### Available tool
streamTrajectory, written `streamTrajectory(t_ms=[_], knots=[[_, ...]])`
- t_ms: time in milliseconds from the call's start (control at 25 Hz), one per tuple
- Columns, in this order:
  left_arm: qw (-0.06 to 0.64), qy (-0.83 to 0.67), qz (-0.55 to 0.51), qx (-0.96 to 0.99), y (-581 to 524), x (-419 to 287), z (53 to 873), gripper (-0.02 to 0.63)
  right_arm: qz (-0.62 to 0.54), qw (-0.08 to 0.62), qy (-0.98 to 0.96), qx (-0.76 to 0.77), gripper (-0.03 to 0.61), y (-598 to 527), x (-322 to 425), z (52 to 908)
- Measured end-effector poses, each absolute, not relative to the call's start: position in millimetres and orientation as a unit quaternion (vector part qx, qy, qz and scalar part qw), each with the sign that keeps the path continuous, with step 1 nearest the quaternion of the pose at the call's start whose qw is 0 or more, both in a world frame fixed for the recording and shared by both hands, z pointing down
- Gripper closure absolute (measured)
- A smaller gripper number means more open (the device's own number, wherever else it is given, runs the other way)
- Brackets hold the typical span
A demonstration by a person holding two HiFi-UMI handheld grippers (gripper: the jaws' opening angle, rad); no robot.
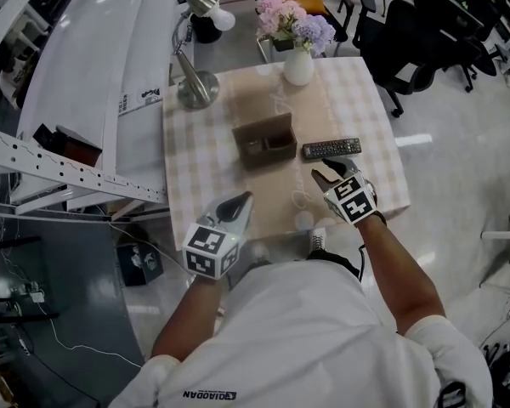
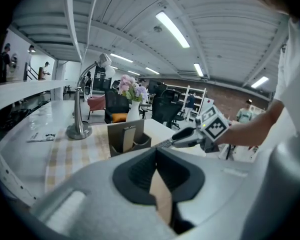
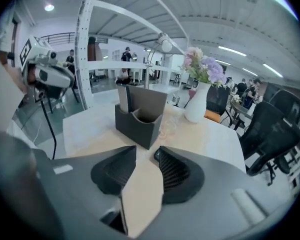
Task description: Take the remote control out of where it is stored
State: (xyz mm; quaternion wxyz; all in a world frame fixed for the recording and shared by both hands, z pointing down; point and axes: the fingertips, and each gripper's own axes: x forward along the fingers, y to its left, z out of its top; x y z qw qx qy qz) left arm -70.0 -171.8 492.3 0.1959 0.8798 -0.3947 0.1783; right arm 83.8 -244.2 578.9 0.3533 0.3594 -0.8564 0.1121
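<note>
Head view: slim black remote control [image 1: 331, 149], buttons apparently upward.

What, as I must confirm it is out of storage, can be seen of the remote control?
The remote control is a slim dark bar with rows of small buttons facing up. It lies flat on the checked tablecloth, outside and just right of the brown holder, a narrow gap between them.

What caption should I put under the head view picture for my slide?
The remote control lies on the table beside the brown holder, with the empty right gripper close by.
</note>
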Motion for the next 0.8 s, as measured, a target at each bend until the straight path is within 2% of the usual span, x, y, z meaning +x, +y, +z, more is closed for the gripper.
streamTrajectory(t_ms=[200,320,480,600,800], knots=[[0.189,-0.392,0.172,0.884,-172,-77,486,0.614,0.214,0.206,-0.865,0.403,0.494,-231,71,533],[0.185,-0.393,0.168,0.885,-172,-83,482,0.614,0.253,0.139,-0.867,0.406,0.502,-222,62,513],[0.183,-0.394,0.161,0.886,-172,-88,477,0.614,0.247,0.104,-0.871,0.411,0.526,-213,54,493],[0.181,-0.393,0.155,0.888,-170,-89,472,0.614,0.24,0.079,-0.876,0.41,0.572,-208,49,479],[0.178,-0.394,0.148,0.89,-169,-93,465,0.614,0.224,0.074,-0.888,0.395,0.572,-198,35,464]])
